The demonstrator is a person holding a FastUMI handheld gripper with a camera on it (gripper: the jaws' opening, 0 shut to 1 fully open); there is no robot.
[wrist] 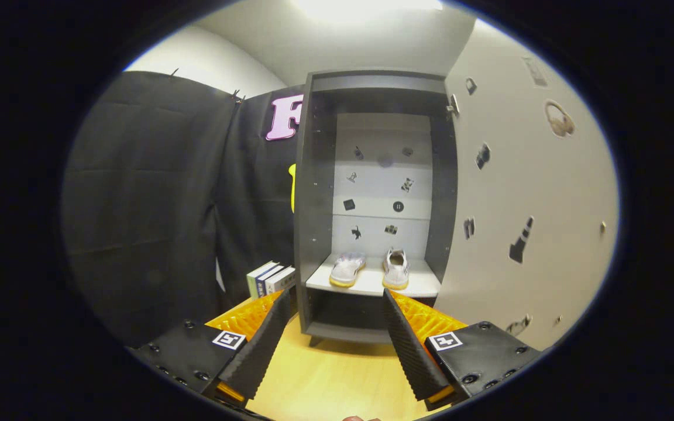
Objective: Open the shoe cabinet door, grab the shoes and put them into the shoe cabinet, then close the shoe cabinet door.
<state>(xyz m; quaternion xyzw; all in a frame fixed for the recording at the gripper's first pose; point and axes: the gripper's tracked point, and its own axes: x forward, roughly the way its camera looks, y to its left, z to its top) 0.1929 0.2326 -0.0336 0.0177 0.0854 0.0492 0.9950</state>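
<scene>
Gripper view puts my gripper nearest, its 2 ribbed fingers spread wide with nothing between them, hanging over the pale wooden floor. Just beyond the left finger, 3 books stand on the floor against the black cloth wall, close beside the shoe cabinet.

Ahead of the fingers the cabinet stands open. Both shoes already sit side by side on its white shelf, toes toward me, set back from the front lip. The door is swung out to the right, its pale sticker-dotted inner face running back toward me past the right finger.

I judge that only the closing remains. To do it well, I would carry the gripper around to the door's far side, or hook 1 finger on its free edge, which I cannot make out from here. Pushing with a flat finger face near that free edge, far from the hinge, should give the easiest swing. I would follow the arc rather than push straight, slow before the frame, and keep the left finger clear of the books. The shoes look deep enough not to catch the door, though I cannot be sure.
</scene>
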